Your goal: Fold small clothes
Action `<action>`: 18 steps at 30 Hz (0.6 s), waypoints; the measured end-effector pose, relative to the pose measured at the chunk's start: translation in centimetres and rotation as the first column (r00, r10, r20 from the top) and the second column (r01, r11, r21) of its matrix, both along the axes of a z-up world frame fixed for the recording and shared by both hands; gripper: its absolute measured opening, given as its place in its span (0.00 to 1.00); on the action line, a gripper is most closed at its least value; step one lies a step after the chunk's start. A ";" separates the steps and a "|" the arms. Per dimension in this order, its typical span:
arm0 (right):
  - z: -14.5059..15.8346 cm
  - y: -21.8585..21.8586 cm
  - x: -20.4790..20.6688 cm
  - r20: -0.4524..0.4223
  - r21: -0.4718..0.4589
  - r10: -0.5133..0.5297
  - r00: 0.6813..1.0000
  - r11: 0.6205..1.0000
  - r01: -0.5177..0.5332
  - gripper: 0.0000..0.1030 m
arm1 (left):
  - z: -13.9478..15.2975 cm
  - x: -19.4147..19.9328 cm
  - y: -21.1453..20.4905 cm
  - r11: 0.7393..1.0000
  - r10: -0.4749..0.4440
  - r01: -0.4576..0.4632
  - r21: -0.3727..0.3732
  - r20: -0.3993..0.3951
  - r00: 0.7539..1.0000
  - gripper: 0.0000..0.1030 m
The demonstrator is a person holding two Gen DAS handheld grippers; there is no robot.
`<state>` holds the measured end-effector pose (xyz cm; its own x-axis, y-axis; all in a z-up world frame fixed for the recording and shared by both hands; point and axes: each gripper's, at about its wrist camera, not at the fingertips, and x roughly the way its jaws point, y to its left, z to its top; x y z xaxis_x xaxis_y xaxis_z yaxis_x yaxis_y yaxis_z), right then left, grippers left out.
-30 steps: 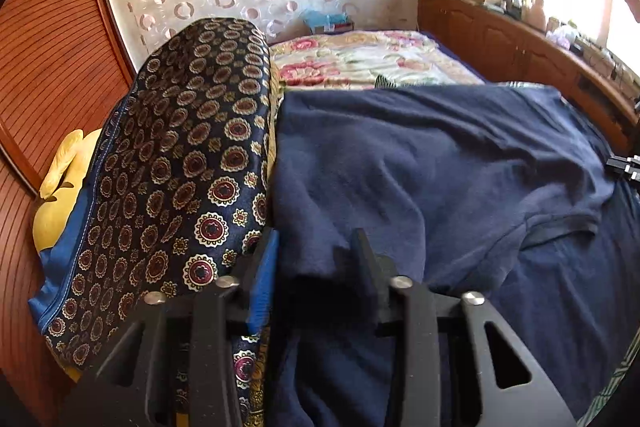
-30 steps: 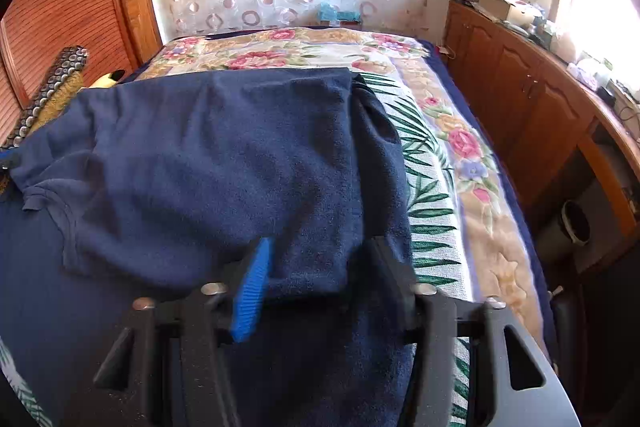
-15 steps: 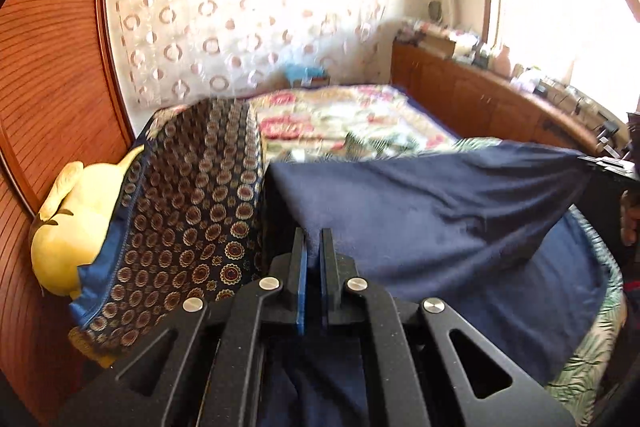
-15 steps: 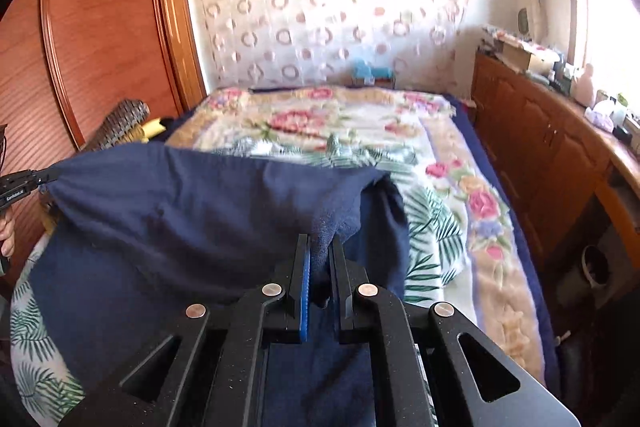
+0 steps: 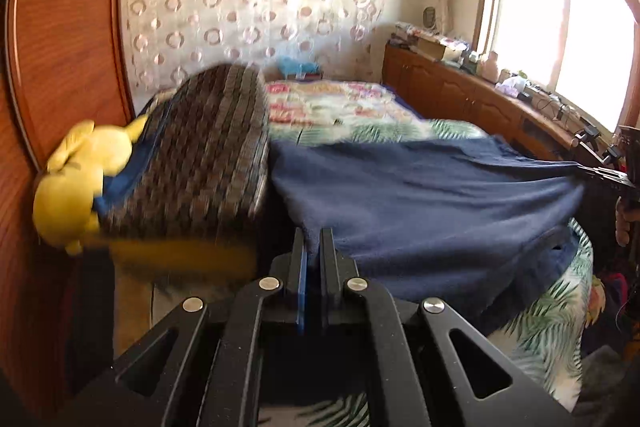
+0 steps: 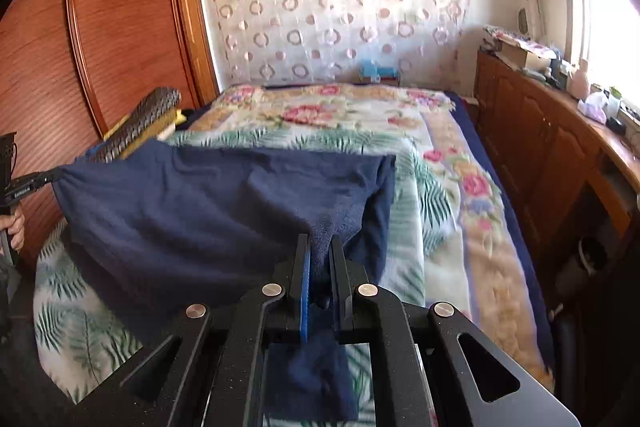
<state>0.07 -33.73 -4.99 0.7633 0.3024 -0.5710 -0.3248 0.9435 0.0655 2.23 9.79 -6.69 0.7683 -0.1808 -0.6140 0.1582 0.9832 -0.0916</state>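
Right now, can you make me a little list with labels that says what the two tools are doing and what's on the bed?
left tool: shut on the dark navy blue cloth garment
right tool: shut on the same garment
garment state: lifted and stretched between both tools, part hanging down toward the bed
bed cover: floral and palm-leaf patterned blanket
beside garment: dark patterned cushion, yellow plush toy
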 end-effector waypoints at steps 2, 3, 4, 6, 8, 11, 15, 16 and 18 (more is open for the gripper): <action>-1.3 0.0 0.1 -0.032 0.003 -0.007 0.999 1.000 0.007 0.07 | -1.3 -0.1 0.3 1.000 0.007 -0.007 -0.005 -0.029 1.000 0.05; -1.9 0.0 0.4 -0.044 0.011 -0.011 0.999 1.000 0.011 0.07 | -1.9 -0.1 0.4 1.000 0.011 -0.011 -0.005 -0.043 0.999 0.05; -2.5 -0.1 0.5 -0.054 0.018 -0.018 0.998 1.000 0.019 0.07 | -2.4 -0.2 0.5 1.000 0.015 -0.015 -0.003 -0.053 0.999 0.05; -3.4 0.1 0.7 -0.070 0.016 -0.025 0.997 1.000 0.026 0.07 | -3.3 -0.5 0.4 1.000 0.022 -0.022 0.006 -0.067 0.997 0.05; -4.0 0.4 0.8 -0.080 -0.002 -0.032 0.996 0.999 0.032 0.07 | -3.8 -0.9 0.0 1.000 0.022 -0.021 0.021 -0.071 0.997 0.06; -4.2 1.5 0.9 -0.085 -0.036 -0.057 0.995 0.998 0.054 0.18 | -4.3 -1.4 -0.6 0.999 0.019 -0.016 0.051 -0.060 0.998 0.08; -3.5 2.6 0.7 -0.083 -0.029 -0.086 0.993 0.996 0.084 0.33 | -4.4 -2.0 -0.7 1.000 0.009 -0.008 0.007 -0.042 0.999 0.18; -3.3 2.5 0.8 -0.076 -0.027 -0.090 0.993 0.996 0.088 0.34 | -4.3 -2.2 -0.6 1.000 0.005 -0.006 -0.002 -0.034 0.999 0.24; -2.9 2.8 0.6 -0.059 -0.034 -0.094 0.994 0.995 0.092 0.35 | -3.9 -2.4 -0.7 1.000 0.005 -0.005 -0.009 -0.019 1.000 0.30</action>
<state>0.65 -30.95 -7.89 0.7509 0.2130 -0.6251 -0.2319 0.9713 0.0525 -0.20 9.05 -10.60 0.7574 -0.1830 -0.6268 0.1517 0.9830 -0.1037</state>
